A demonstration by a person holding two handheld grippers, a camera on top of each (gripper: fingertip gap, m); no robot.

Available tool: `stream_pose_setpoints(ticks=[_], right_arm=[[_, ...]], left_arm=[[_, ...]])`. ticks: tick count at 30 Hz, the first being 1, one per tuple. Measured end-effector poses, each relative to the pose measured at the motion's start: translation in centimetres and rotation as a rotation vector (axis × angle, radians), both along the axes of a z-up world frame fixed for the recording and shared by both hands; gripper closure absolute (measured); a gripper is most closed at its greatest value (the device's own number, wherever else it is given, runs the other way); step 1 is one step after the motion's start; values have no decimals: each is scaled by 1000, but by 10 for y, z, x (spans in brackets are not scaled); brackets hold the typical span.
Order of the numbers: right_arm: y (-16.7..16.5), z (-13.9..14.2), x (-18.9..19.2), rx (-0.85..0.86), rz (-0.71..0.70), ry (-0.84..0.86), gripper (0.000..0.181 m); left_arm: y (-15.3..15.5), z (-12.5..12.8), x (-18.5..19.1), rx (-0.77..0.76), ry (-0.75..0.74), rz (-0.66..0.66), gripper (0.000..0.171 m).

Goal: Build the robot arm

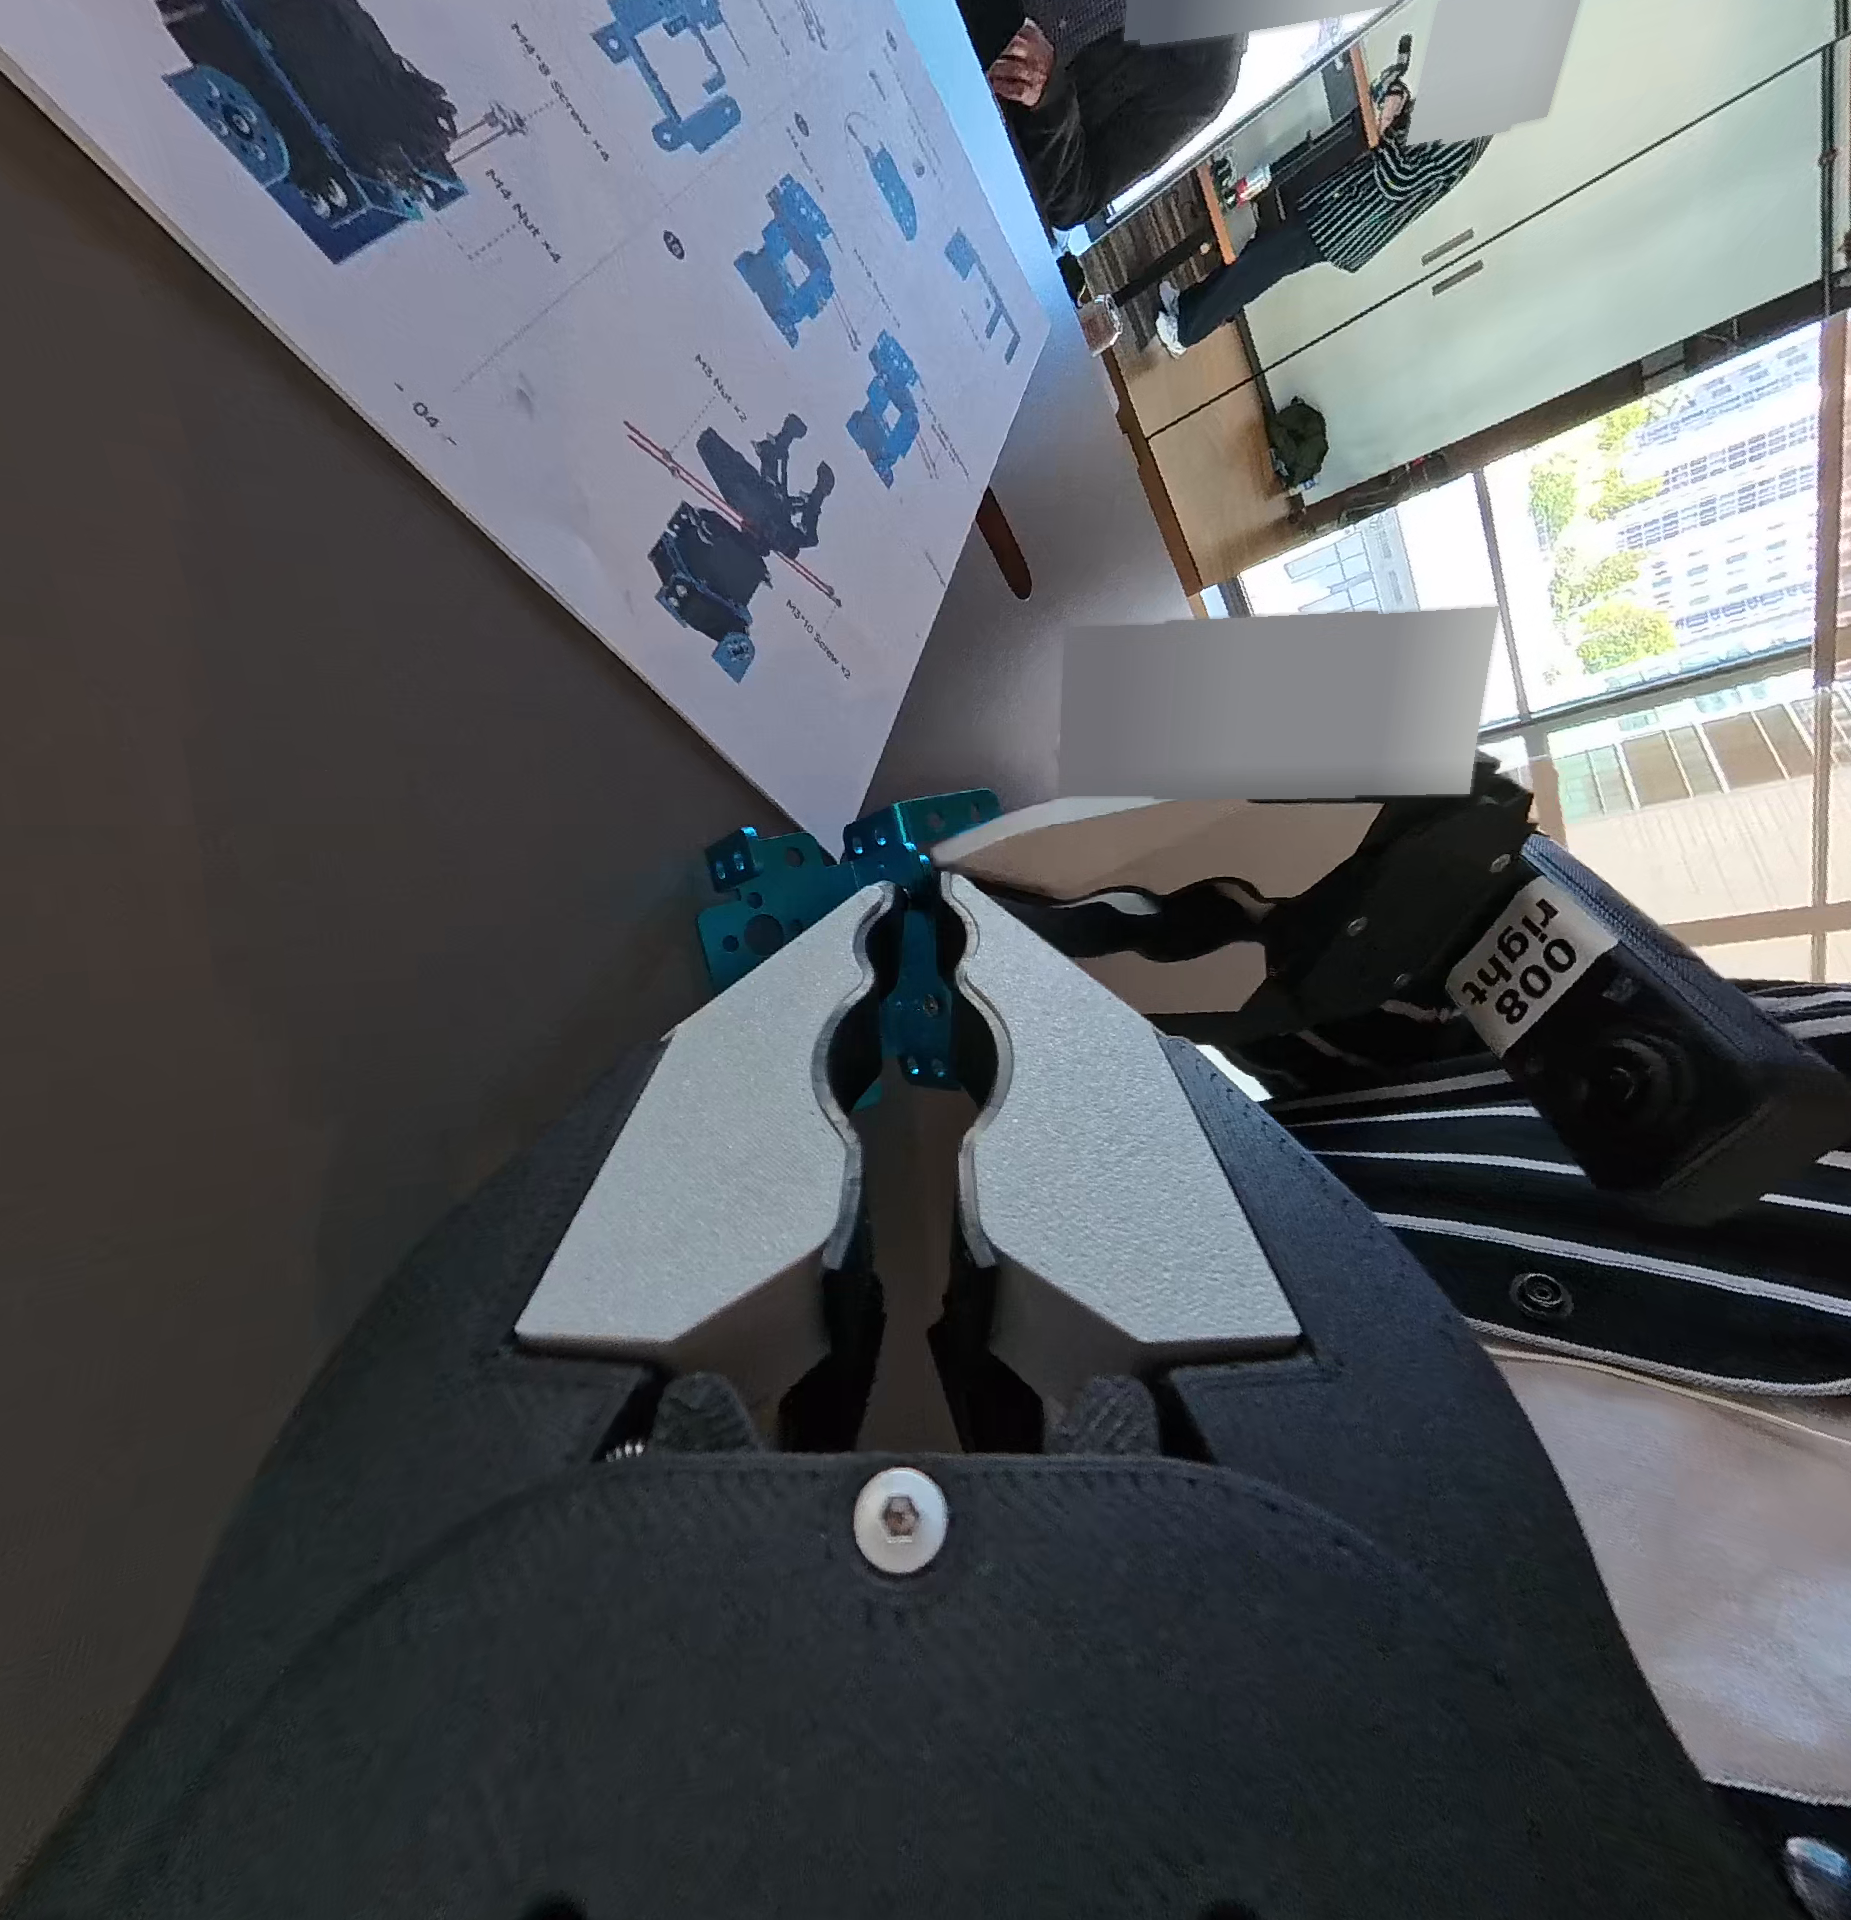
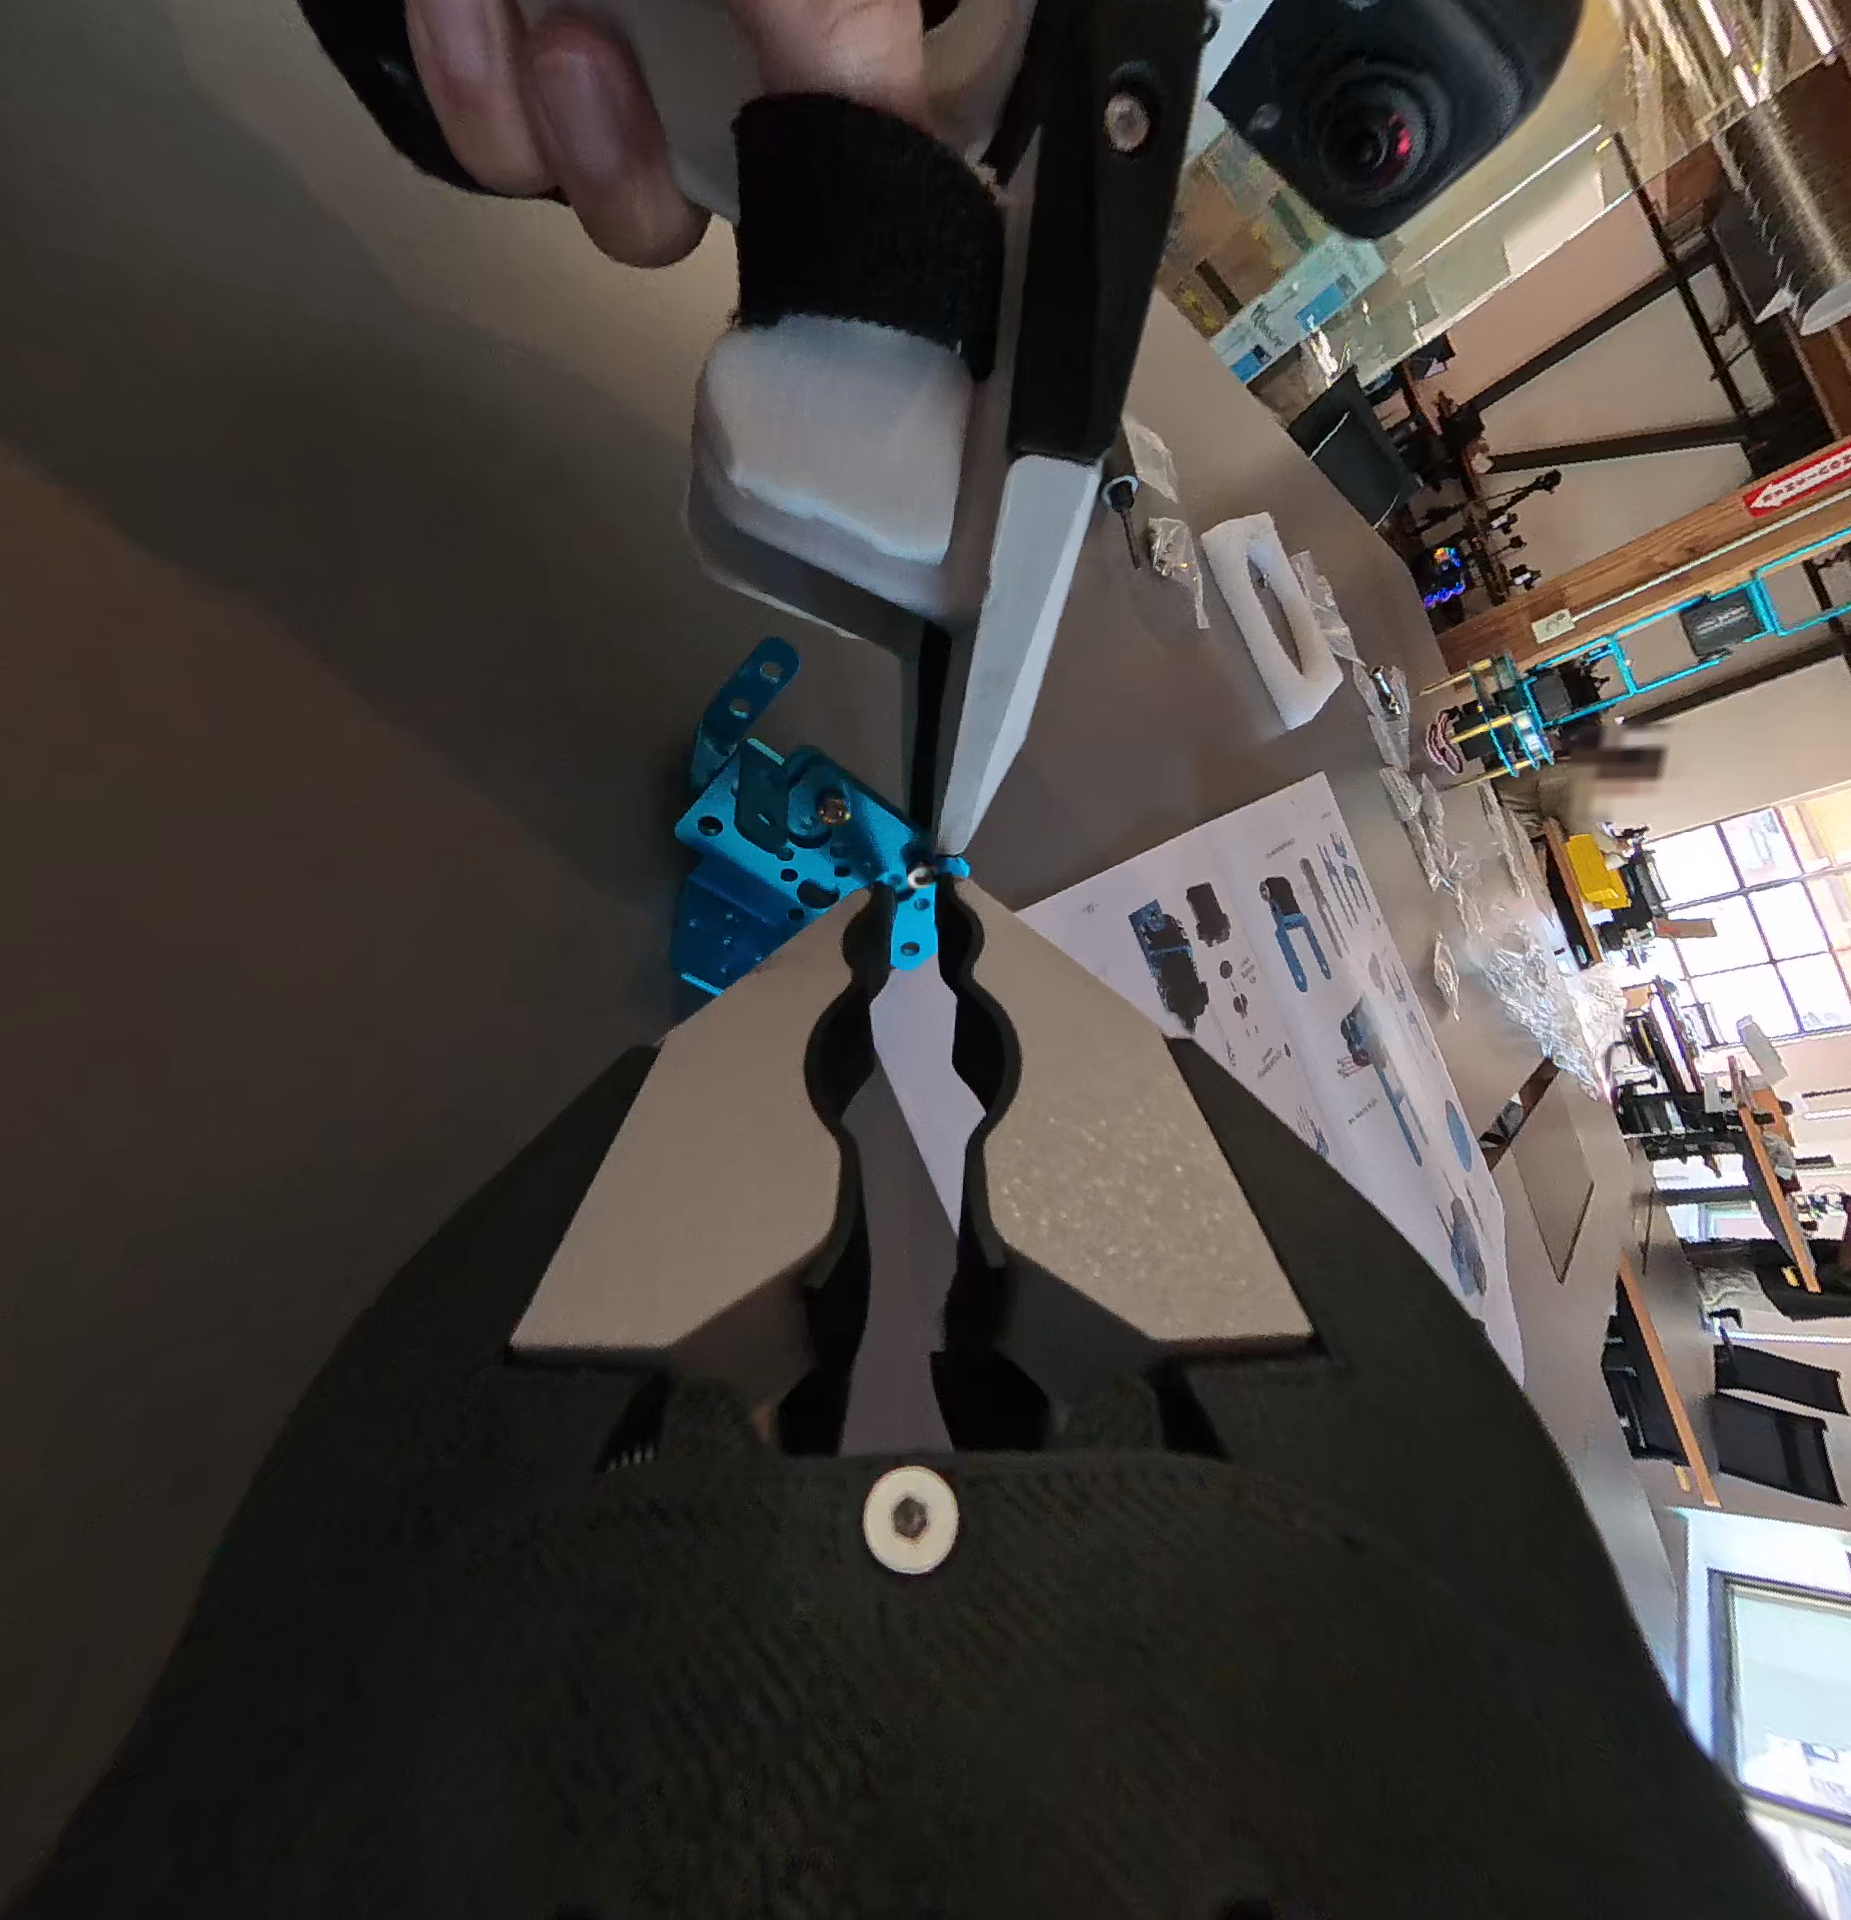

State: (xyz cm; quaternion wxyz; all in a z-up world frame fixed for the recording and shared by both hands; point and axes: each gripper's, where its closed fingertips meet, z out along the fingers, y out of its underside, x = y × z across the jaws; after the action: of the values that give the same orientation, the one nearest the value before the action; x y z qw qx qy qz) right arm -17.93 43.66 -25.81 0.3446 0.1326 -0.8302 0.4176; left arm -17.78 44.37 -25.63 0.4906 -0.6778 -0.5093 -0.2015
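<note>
A blue metal bracket assembly [image 1: 760, 909] with many holes rests on the grey-brown table [image 1: 277, 935]. My left gripper [image 1: 913, 899] is shut on a narrow blue bracket strip [image 1: 926, 997] of it. The right gripper's black body [image 1: 1399, 935] comes in from the right and meets the same piece. In the right wrist view, my right gripper [image 2: 916, 899] is shut on a blue tab [image 2: 913, 930] of the assembly [image 2: 775, 842]. A small screw [image 2: 919, 876] sits at that tab. The left gripper's silver finger [image 2: 1014, 644] reaches down to it from above, held by a hand [image 2: 568, 114].
A printed instruction sheet [image 1: 609, 312] lies on the table beyond the assembly; it also shows in the right wrist view [image 2: 1316, 1039]. A white foam tray [image 2: 1264, 623] and several clear plastic bags [image 2: 1523, 956] lie farther along the table. People stand in the room behind [image 1: 1347, 187]. Less than 4 cm separates the two grippers' tips.
</note>
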Motion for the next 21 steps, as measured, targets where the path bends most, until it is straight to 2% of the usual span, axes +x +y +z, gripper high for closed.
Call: stream_pose_setpoints(ticks=[3,10,12,17,21], right_arm=[[1,0,-2,-15,-19,-42,179],[4,-2,5,20,14,-87,169],[6,-2,5,42,14,-67,172],[6,10,4,2,15,-9,165],[4,-1,6,48,40,-13,165]], left_arm=[[0,0,0,-3,2,0,167],[1,0,2,7,-4,-6,167],[2,0,1,6,-2,-6,167],[1,0,1,5,1,-5,168],[1,0,1,7,3,-5,168]])
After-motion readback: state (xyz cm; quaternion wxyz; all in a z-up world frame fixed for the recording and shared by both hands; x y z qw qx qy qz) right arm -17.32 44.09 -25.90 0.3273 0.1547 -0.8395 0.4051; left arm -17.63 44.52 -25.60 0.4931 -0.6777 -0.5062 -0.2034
